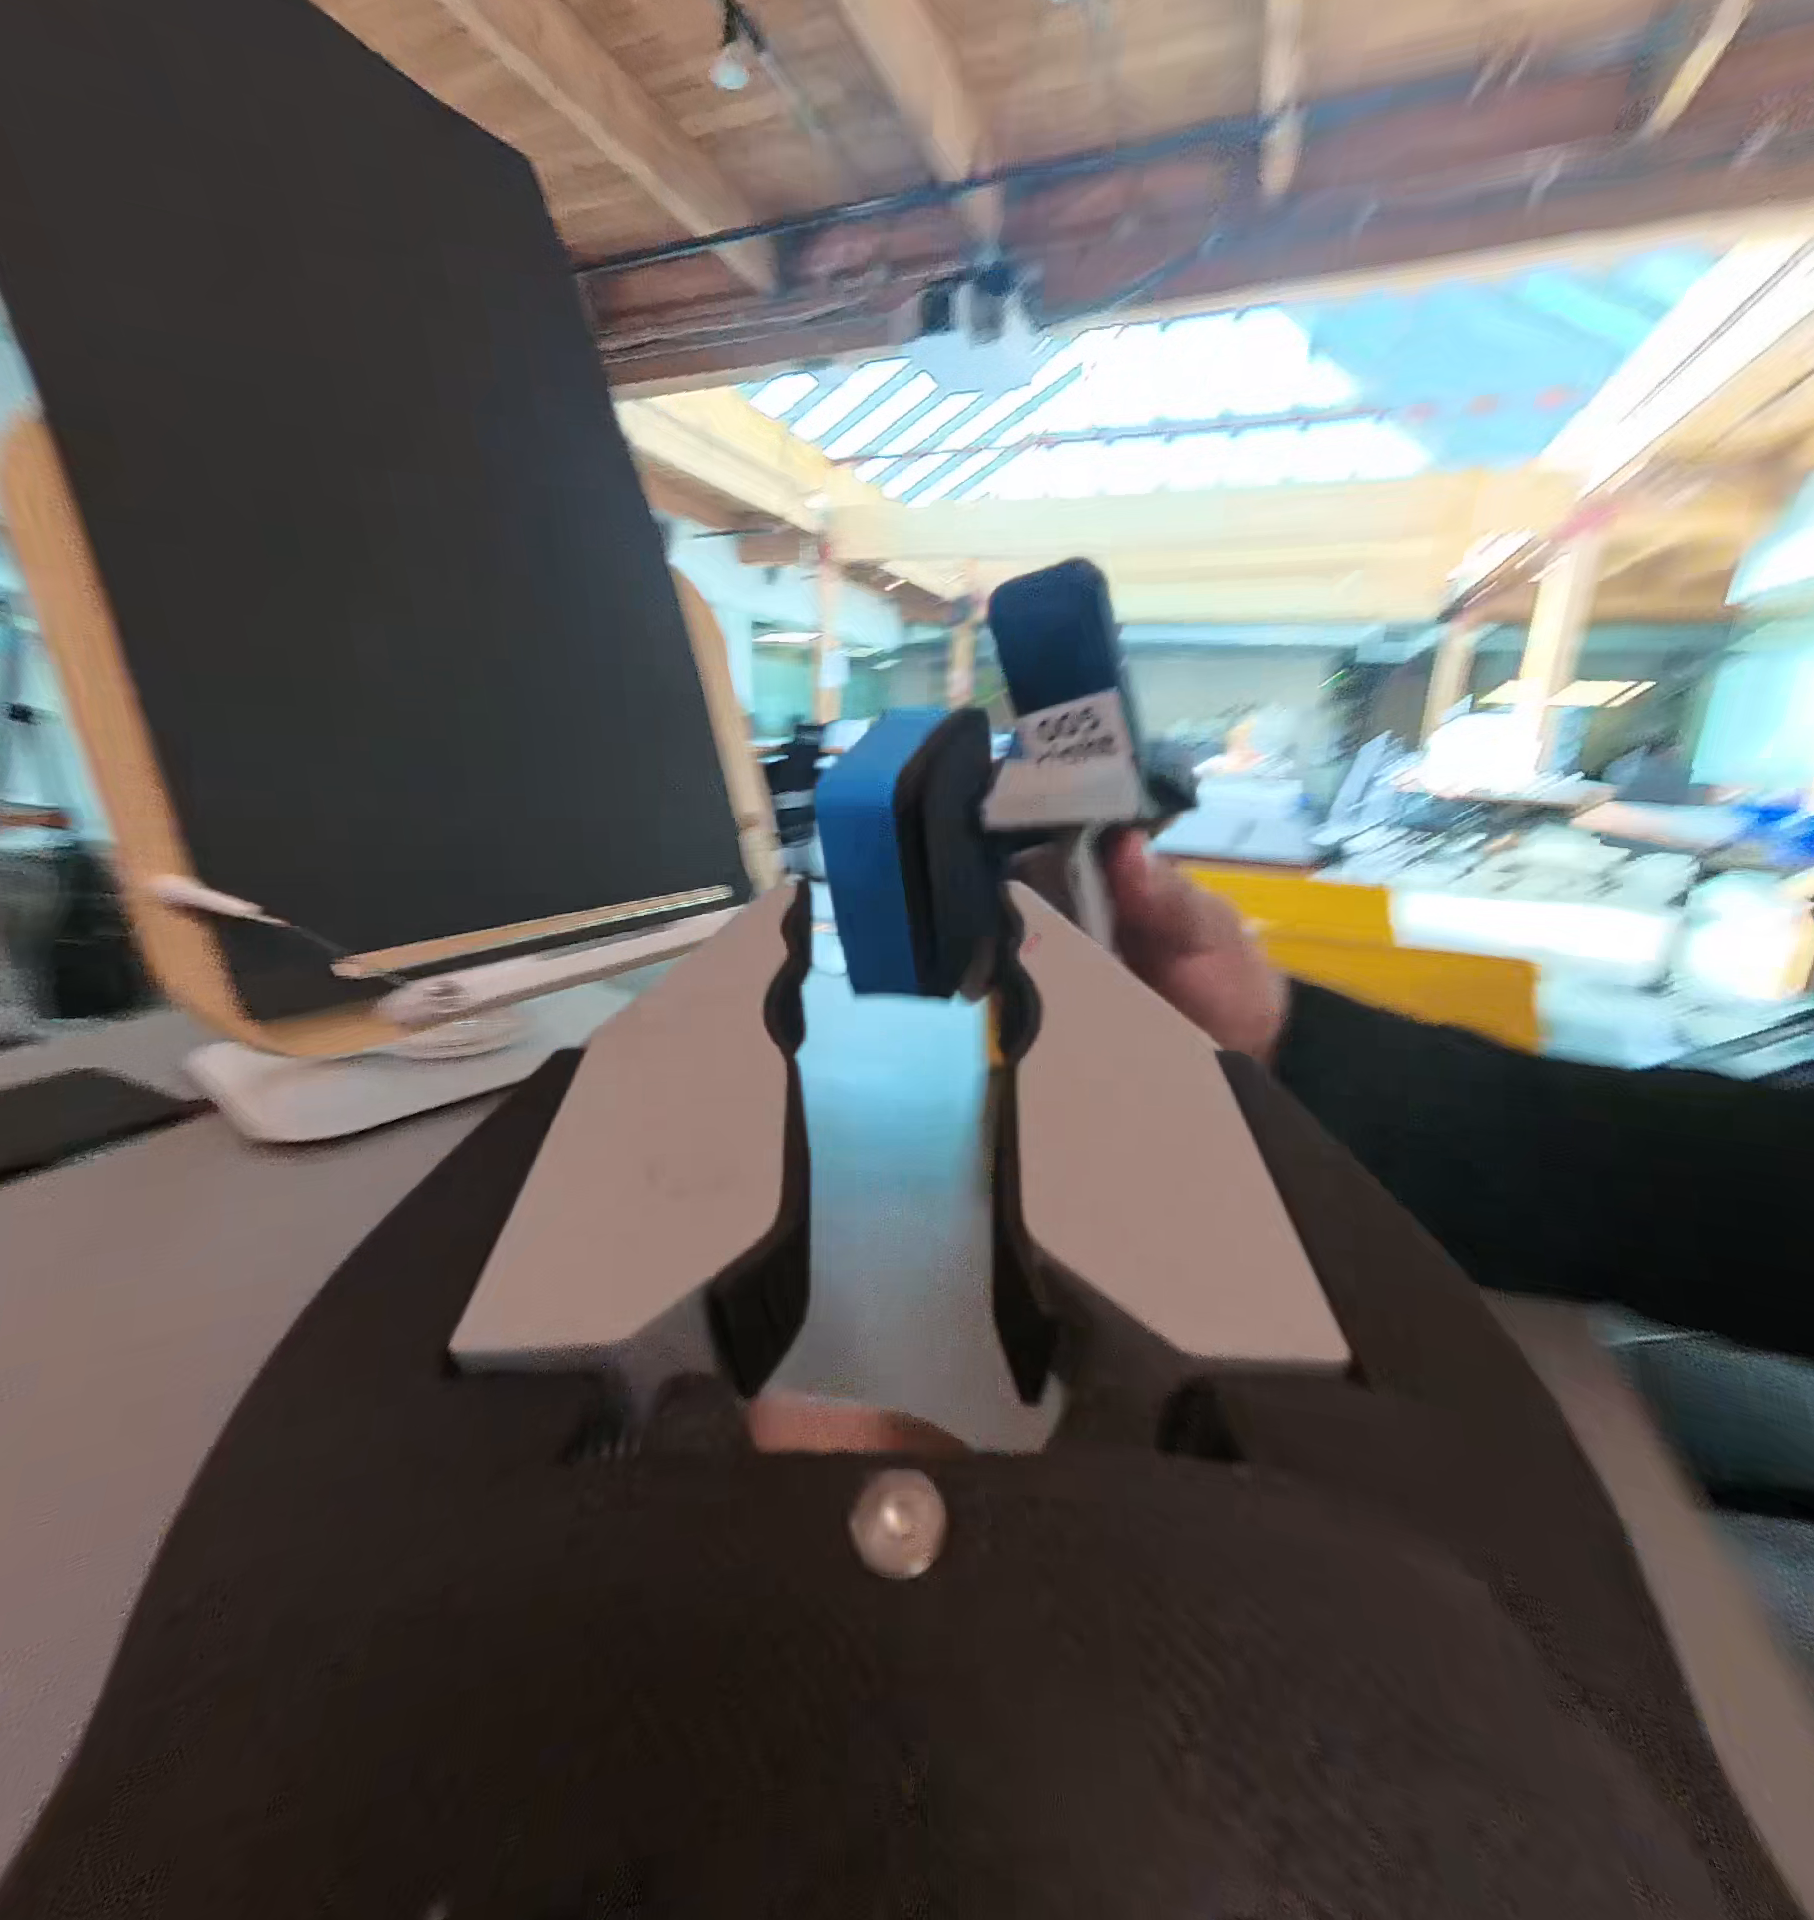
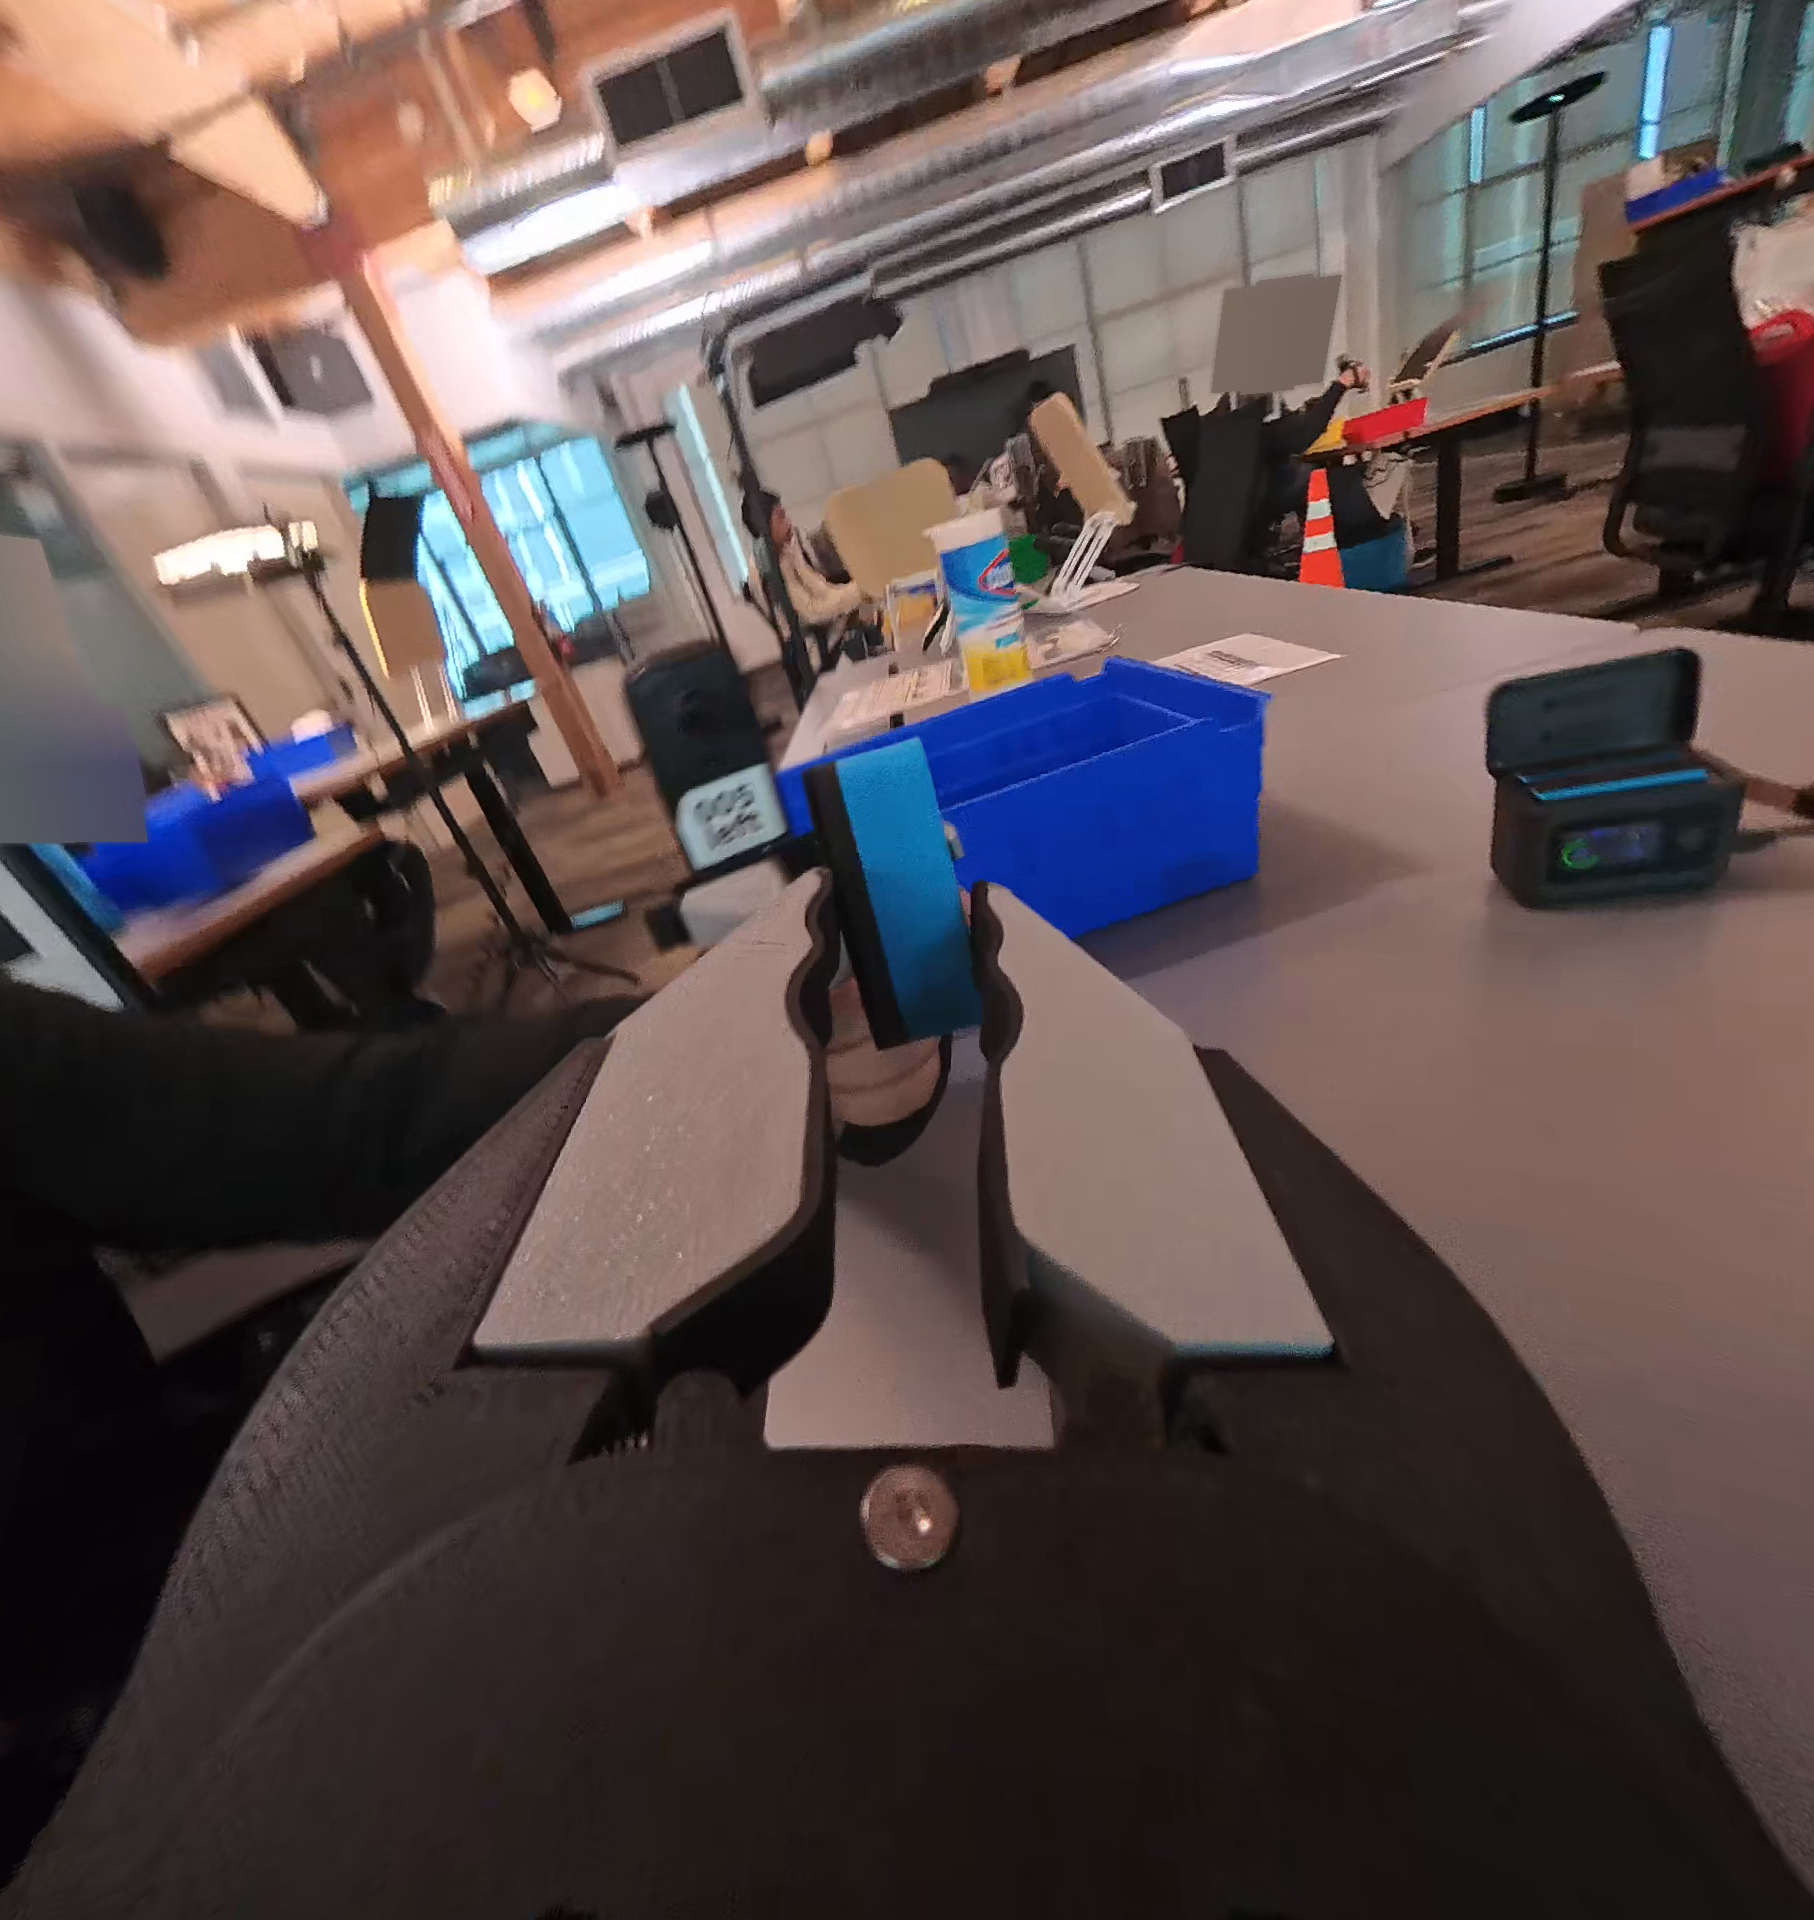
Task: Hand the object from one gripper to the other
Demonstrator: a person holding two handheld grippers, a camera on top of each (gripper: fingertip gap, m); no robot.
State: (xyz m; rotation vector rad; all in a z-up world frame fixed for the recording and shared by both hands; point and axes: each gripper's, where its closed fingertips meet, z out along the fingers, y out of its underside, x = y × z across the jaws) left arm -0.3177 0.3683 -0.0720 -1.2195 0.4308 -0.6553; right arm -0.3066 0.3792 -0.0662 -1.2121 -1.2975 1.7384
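Note:
A blue eraser block with a black felt side (image 2: 908,894) stands upright between my right gripper's (image 2: 905,961) fingertips, which are shut on it, felt against the left finger. In the left wrist view the same block (image 1: 867,862) sits turned between my left gripper's (image 1: 903,951) fingertips. The left jaws stand a little wider than the block, with a slim gap on its left side. The two grippers face each other. The right gripper's body (image 1: 1074,748) and its hand show behind the block. The left gripper's body (image 2: 726,821) shows behind it in the right wrist view.
A blue bin (image 2: 1100,800) stands on the grey table (image 2: 1454,1091) past the grippers, a dark case with a lit screen (image 2: 1609,800) to the right. A wipes canister (image 2: 981,603) stands behind the bin. A dark monitor on a white stand (image 1: 363,540) is on the left. Less than 4 cm separates the two grippers' tips.

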